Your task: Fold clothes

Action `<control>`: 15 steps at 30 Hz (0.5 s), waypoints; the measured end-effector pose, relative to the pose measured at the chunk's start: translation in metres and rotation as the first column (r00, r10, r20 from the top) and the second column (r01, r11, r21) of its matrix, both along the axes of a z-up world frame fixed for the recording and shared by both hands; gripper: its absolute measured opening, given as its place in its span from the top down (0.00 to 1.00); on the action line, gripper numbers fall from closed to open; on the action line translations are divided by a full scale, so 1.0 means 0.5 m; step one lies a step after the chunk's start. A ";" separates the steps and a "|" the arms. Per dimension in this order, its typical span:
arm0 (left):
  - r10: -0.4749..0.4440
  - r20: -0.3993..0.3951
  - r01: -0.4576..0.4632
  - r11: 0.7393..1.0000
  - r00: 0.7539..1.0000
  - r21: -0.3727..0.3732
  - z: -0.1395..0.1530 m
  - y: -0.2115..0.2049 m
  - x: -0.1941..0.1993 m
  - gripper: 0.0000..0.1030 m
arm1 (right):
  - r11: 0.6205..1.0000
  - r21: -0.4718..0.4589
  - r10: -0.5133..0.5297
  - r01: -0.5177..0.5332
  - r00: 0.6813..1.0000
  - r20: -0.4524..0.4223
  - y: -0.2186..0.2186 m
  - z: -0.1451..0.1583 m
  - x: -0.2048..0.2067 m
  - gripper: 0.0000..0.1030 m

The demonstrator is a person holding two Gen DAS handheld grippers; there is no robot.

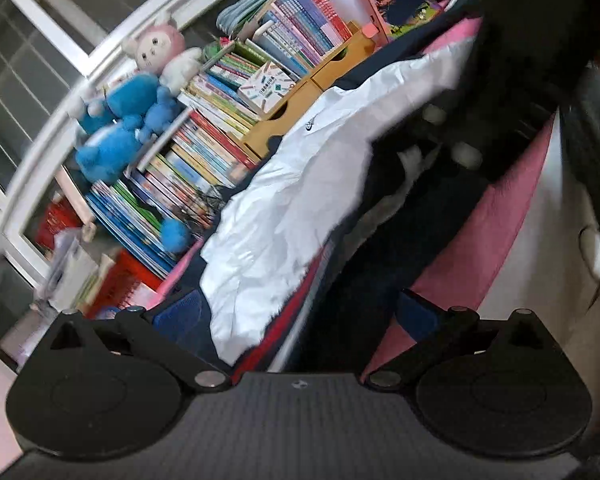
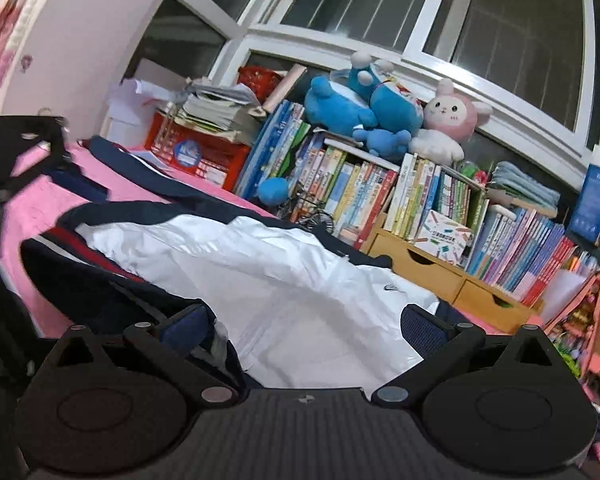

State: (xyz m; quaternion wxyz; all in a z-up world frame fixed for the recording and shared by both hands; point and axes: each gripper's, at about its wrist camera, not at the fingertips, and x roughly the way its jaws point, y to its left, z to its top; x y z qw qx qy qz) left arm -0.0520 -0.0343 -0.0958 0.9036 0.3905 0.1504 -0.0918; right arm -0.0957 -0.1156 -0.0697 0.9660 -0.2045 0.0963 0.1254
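Right wrist view shows the white and dark blue jacket (image 2: 284, 280) lying on the pink bed (image 2: 28, 200), soft, light and slippery, best pinched at an edge, with both the right gripper (image 2: 304, 320) and left gripper (image 1: 300, 312) fingers spread open, holding nothing.

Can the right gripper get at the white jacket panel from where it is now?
Probably yes: the right gripper stands open right over the white jacket panel on the pink bedspread, with nothing between them.

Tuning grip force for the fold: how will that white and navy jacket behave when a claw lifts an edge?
The jacket is probably floppy: it lies crumpled in soft creases on the pink sheet, so a lifted edge should drape. Its white panel has a sheen, so it may slip between pads. It looks thin, likely light for its size.
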 end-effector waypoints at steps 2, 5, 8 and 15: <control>0.020 0.013 -0.019 0.999 1.000 -0.031 0.020 0.009 0.002 0.00 | 1.000 -0.001 0.019 -0.019 0.999 -0.028 -0.005 -0.010 -0.009 0.00; 0.016 -0.025 -0.019 0.995 1.000 -0.101 0.048 0.022 0.002 0.00 | 1.000 -0.001 0.002 -0.003 0.998 -0.065 -0.012 -0.030 -0.016 0.00; 0.024 -0.005 -0.025 0.996 1.000 -0.091 0.046 0.014 0.006 0.00 | 0.999 0.002 -0.041 0.041 0.997 -0.067 -0.018 -0.036 -0.007 0.00; 0.042 0.042 -0.039 0.997 0.998 -0.068 0.043 -0.007 0.014 0.00 | 0.998 0.008 -0.055 0.055 0.998 -0.026 -0.015 -0.025 0.003 0.00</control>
